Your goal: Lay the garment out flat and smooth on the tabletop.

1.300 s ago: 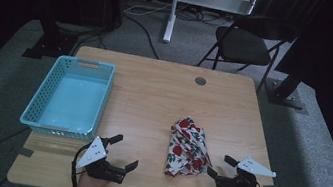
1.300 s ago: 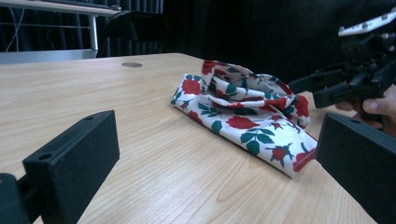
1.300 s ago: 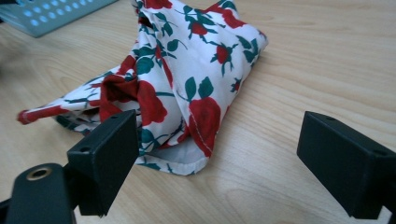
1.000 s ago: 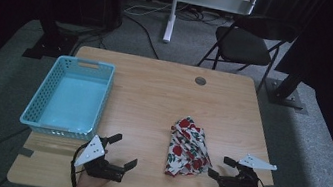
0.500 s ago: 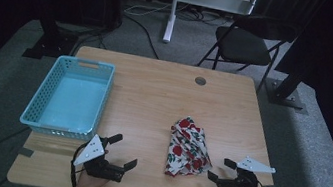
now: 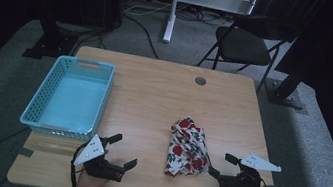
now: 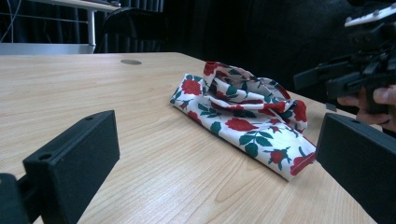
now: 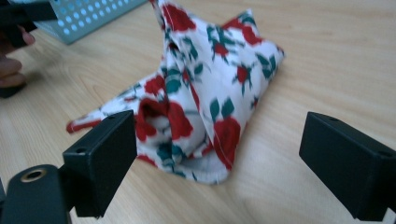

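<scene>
A crumpled white cloth with red roses and green leaves [image 6: 188, 146] lies on the wooden table [image 6: 163, 98], right of centre near the front. My right gripper [image 6: 223, 166] rests just right of the cloth, open, its jaws wide apart and pointing at the cloth [image 8: 205, 88]. My left gripper [image 6: 124, 151] sits at the front left of the table, open and holding nothing, aimed across the bare wood toward the cloth [image 7: 243, 112]. In the left gripper view the other hand and its gripper [image 7: 355, 74] appear beyond the cloth.
A light blue plastic basket [image 6: 72, 96] stands at the table's left side and holds nothing. A round grommet hole [image 6: 200, 80] is near the far edge. A black folding chair [image 6: 248, 43] and a white stand [image 6: 173, 8] are behind the table.
Both grippers stay nearly still; the right one has edged very slightly. The cloth has not moved.
</scene>
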